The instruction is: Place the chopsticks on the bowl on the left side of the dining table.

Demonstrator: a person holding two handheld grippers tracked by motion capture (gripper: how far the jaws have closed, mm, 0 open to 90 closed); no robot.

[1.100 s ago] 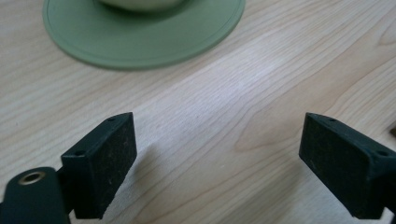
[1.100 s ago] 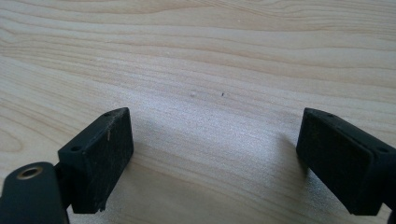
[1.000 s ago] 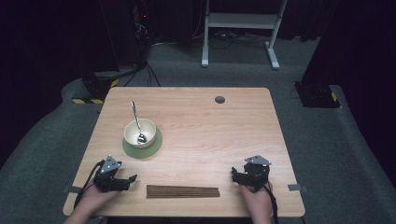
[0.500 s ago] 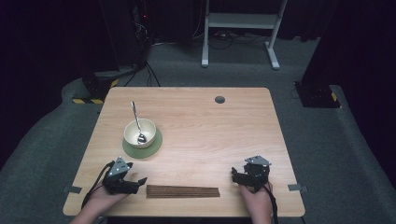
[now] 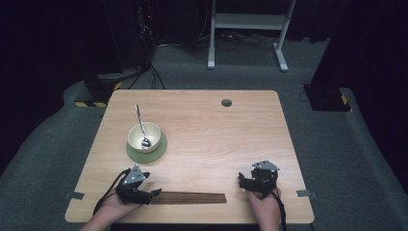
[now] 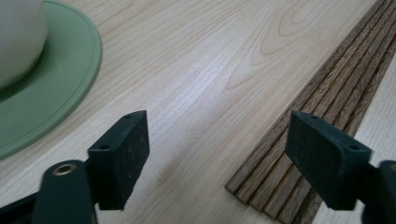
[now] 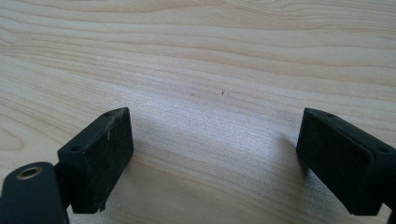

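Left gripper view: hand-held gripper wide open, seemingly touching nothing, beside slats.

A light wooden table stood on grey carpet in a dark room. Behind it were a white metal frame, black-and-yellow hazard tape, and trailing cables.

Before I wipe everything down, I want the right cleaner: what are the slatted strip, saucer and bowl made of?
Slatted strip: dark stained wood by its open grain, matte. Saucer: smooth matte green, plastic or silicone, unclear. Bowl: cream, probably glazed ceramic.
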